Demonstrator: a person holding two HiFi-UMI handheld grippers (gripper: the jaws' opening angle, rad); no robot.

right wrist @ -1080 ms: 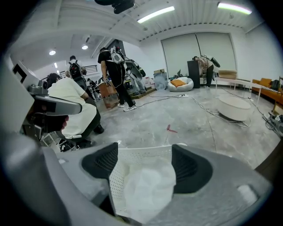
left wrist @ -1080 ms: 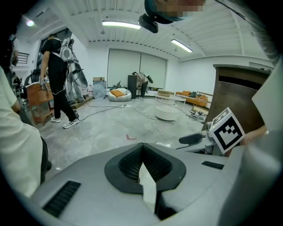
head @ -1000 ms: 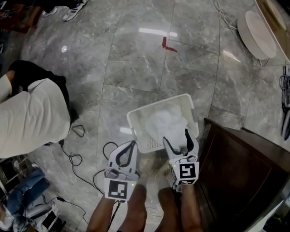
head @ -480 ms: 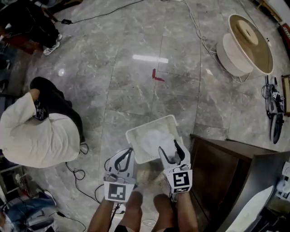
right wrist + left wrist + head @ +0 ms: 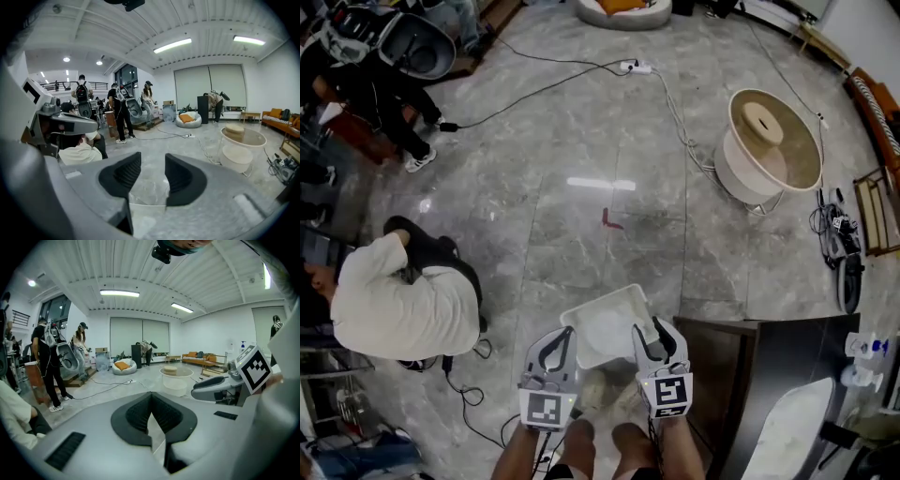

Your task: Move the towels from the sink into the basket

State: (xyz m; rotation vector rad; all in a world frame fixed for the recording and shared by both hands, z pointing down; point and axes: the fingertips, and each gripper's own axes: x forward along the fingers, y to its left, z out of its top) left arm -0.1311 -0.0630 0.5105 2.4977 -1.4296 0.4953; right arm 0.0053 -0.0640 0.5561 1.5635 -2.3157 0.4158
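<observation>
Both of your grippers have come up from the basket (image 5: 596,300) since a second ago. The right gripper (image 5: 654,330), which was low over the towel, now hangs higher, and the basket looks smaller and farther under your hands.

You hold the left gripper (image 5: 558,336) over the floor (image 5: 581,141), just outside the near left corner of the basket. Its jaws are closed together at the tips, and nothing is between them.

You hold the right gripper over the near right corner of the basket. Its jaws have just been closing. A narrow gap is left between the pads, and it is empty: through it you see only the floor and a part of the basket rim.

A white towel (image 5: 609,328) lies inside the basket, in a loose heap. The basket stands on the floor, close to the left edge of the dark cabinet (image 5: 741,375). The white sink (image 5: 792,433) is set in the top of this cabinet, near the bottom right corner of the head view. Whether any towel lies in it, you cannot tell.

A person in a white top (image 5: 403,314) crouches on the floor well to the left.
</observation>
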